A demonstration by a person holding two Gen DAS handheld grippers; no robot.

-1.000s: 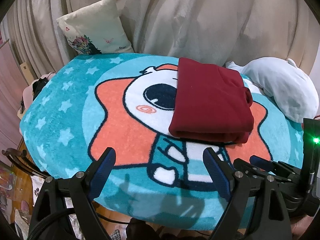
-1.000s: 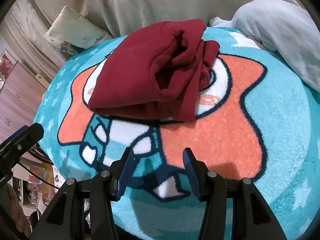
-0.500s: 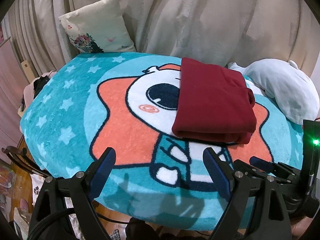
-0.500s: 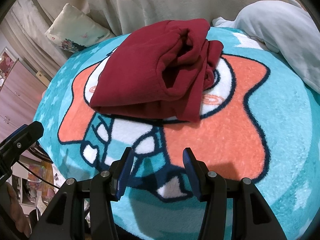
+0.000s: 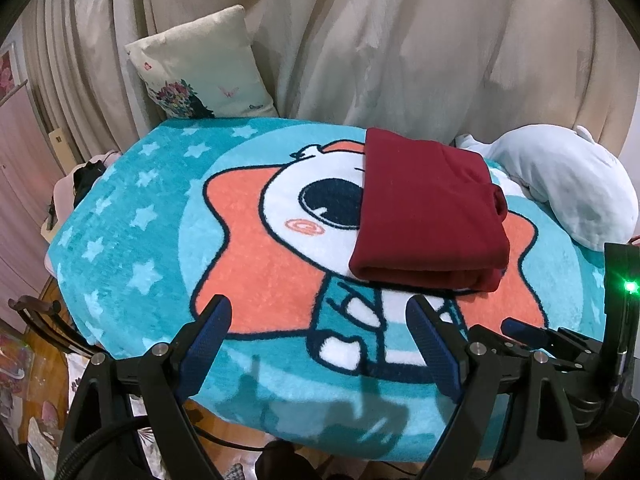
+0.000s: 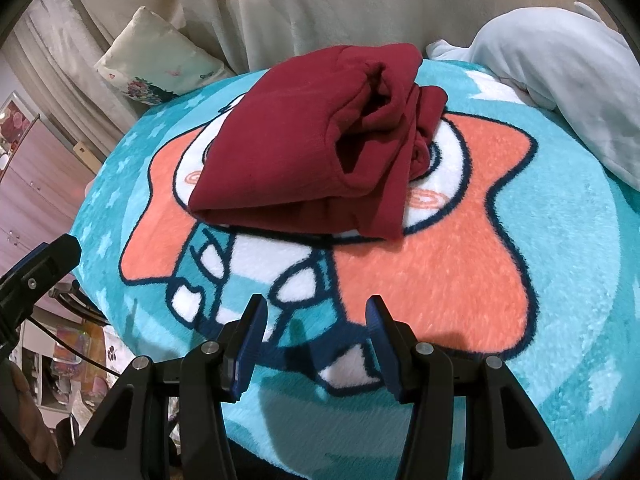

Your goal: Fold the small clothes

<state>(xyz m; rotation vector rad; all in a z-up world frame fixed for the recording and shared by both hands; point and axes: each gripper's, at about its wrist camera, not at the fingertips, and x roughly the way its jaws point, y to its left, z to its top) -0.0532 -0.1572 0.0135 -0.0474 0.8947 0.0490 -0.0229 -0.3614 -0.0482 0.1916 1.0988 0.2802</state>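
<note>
A dark red garment [image 5: 428,212] lies folded into a thick rectangle on a teal cartoon blanket [image 5: 132,240]. In the right wrist view the garment [image 6: 304,148] shows its open folded end with bunched layers. My left gripper [image 5: 318,316] is open and empty, hovering near the blanket's front edge, below and left of the garment. My right gripper [image 6: 316,316] is open and empty, also near the front edge, short of the garment. The right gripper's body shows at the lower right of the left wrist view [image 5: 560,344].
A white plush toy [image 5: 568,184] lies at the right rear of the blanket [image 6: 560,240], close to the garment. A floral pillow [image 5: 200,68] leans against beige curtains [image 5: 400,40] at the back left. Clutter and cables [image 5: 36,316] sit below the left edge.
Both grippers have drawn back and risen slightly from the garment; the view has shifted a little. The garment lies still, and both grippers stay open.
</note>
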